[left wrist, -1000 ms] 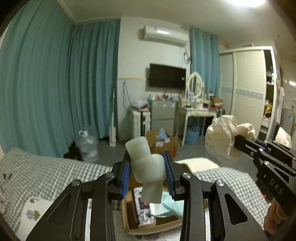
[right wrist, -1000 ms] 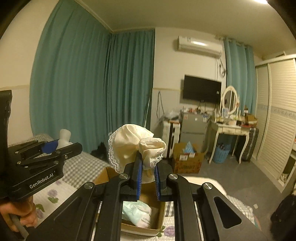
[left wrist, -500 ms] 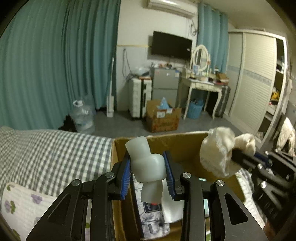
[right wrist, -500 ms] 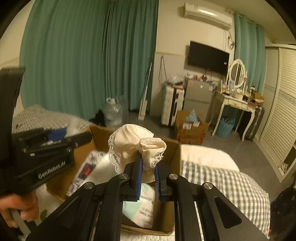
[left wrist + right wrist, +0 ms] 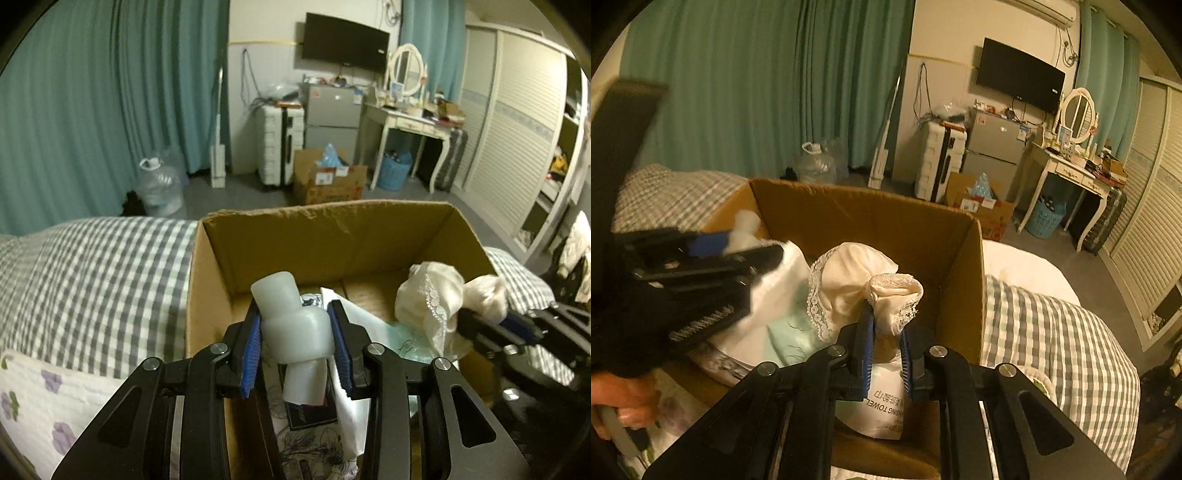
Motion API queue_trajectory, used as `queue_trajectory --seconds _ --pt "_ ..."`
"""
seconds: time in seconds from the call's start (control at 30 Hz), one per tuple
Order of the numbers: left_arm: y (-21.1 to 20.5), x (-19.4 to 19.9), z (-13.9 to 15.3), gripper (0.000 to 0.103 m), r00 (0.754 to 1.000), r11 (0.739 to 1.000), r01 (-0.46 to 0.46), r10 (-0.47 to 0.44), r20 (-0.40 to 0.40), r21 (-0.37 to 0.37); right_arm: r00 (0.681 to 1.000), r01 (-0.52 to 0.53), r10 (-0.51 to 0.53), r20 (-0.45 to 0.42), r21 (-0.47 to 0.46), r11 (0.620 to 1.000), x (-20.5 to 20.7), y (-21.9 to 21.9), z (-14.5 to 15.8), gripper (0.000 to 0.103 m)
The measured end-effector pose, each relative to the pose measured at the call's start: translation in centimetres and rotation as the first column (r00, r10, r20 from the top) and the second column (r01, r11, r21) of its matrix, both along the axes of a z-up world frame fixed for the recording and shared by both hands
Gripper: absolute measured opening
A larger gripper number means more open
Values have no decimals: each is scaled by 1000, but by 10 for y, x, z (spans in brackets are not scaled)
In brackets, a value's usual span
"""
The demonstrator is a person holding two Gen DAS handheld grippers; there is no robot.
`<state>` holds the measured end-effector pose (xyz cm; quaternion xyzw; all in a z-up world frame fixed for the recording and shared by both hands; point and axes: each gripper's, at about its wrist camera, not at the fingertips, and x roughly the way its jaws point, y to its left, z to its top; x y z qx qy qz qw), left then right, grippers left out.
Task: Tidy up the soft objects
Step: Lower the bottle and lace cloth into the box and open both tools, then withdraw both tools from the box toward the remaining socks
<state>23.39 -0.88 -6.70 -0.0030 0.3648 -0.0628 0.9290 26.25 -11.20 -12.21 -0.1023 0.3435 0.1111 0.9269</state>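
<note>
A pale, squashy bottle-shaped toy [image 5: 277, 291] sits between the blue pads of my left gripper [image 5: 295, 325]. The pads still touch it while the jaws are opening. It hangs inside the open cardboard box [image 5: 325, 236] on the bed. My right gripper [image 5: 886, 332] is shut on a cream lace-trimmed cloth [image 5: 849, 273], its jaws just easing, held low over the box's right half. Under both lie a white towel pack [image 5: 882, 402] and other soft packets. In the right wrist view the left gripper [image 5: 738, 251] is blurred at the left.
The box rests on a grey checked bedcover [image 5: 92, 273] beside a floral quilt [image 5: 37, 398]. A person's hand [image 5: 624, 398] grips the left handle. Beyond the bed stand a water jug [image 5: 159, 184], a floor carton [image 5: 328, 181], a dressing table [image 5: 410, 118] and a wardrobe [image 5: 517, 147].
Both grippers have sunk and tilted down, from above the box to inside its opening. The toy and the cloth came down with them. The left pads stand slightly wider.
</note>
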Motion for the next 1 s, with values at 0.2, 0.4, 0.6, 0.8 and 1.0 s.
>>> queue_trajectory --seconds 0.2,0.4,0.6,0.8,1.0 --pt "5 -3 6 40 999 999 -33 33 -4 -10 999 12 -11 40 -9 1000 -9 -3 9 50" --pt "18 -24 45 67 995 997 -54 58 80 -60 992 33 -33 123 6 999 -31 -9 41 56" --pt "32 -62 89 81 981 993 -84 97 170 -86 975 46 -56 213 52 998 -62 -22 81 65" --pt "32 -107 125 82 963 994 -77 93 253 -73 948 58 -77 309 69 996 -106 -30 123 94" --pt "26 -150 155 101 939 996 -47 71 335 -78 936 54 -89 340 109 993 -152 -43 155 95"
